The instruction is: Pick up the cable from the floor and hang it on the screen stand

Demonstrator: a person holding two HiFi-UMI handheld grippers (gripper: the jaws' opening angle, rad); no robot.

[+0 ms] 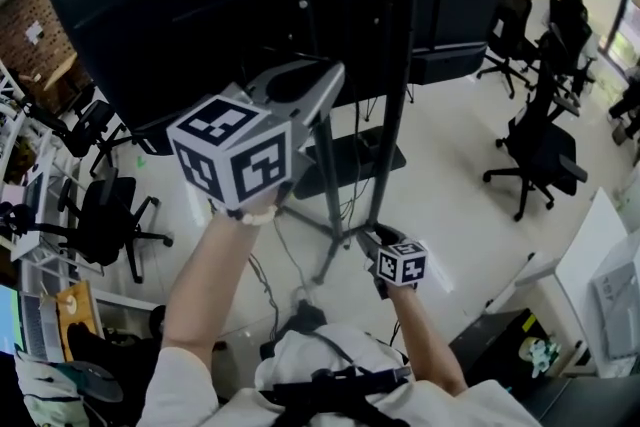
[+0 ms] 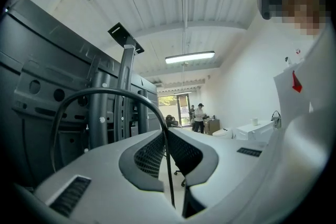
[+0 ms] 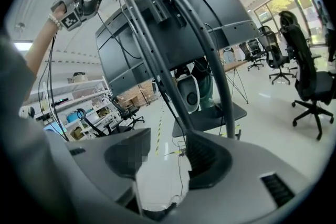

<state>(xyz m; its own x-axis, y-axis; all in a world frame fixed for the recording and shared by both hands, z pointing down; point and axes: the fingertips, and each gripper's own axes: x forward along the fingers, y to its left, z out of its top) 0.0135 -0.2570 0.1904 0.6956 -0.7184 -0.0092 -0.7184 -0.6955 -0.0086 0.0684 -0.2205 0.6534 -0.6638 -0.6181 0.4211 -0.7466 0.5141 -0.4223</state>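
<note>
Black cable (image 2: 105, 90) is pinched in the closed jaws of the left gripper (image 2: 167, 136), lifted high so its loop arches toward ten o'clock beside the screen stand (image 2: 125, 73) for hanging; the right gripper (image 3: 168, 143) hangs low, jaws apart, empty.

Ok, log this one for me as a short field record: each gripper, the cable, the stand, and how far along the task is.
left gripper: raised high beside the stand's top, jaws shut on the cable
cable: thin, black, arches out of the left gripper toward the stand
right gripper: held low, jaws open, nothing between them
screen stand: dark upright poles carrying a large dark screen
task stage: cable lifted off the floor; no hang on the stand visible yet
</note>
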